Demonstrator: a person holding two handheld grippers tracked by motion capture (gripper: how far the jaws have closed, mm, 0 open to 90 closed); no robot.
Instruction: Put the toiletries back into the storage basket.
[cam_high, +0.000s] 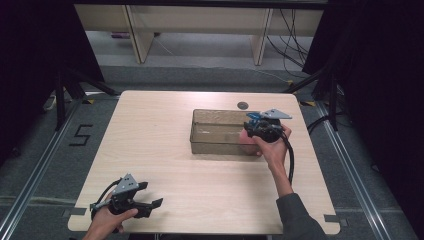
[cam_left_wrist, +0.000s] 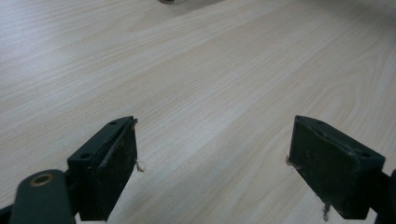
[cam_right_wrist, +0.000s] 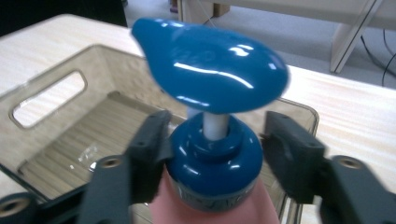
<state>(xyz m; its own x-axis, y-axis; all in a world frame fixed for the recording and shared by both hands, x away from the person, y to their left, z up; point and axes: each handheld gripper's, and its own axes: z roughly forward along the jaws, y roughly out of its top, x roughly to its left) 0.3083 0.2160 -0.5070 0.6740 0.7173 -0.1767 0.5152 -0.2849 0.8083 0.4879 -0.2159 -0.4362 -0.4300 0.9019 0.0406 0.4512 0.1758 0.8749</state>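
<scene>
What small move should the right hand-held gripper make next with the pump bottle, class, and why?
Probably lower the bottle into the bin before letting go. The right hand-held gripper has it by the blue collar, apparently at the bin's right end, with bare floor below. The left hand-held gripper is open, far off at the table's near edge, so it can't help.

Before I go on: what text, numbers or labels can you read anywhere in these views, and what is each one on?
"5": black marking on the grey floor left of the table.
Raised lettering on the blue pump head of the pink bottle at the right claw: too blurred to read.
Printing on the bottle's collar: too small to read.
Nothing else legible.
</scene>
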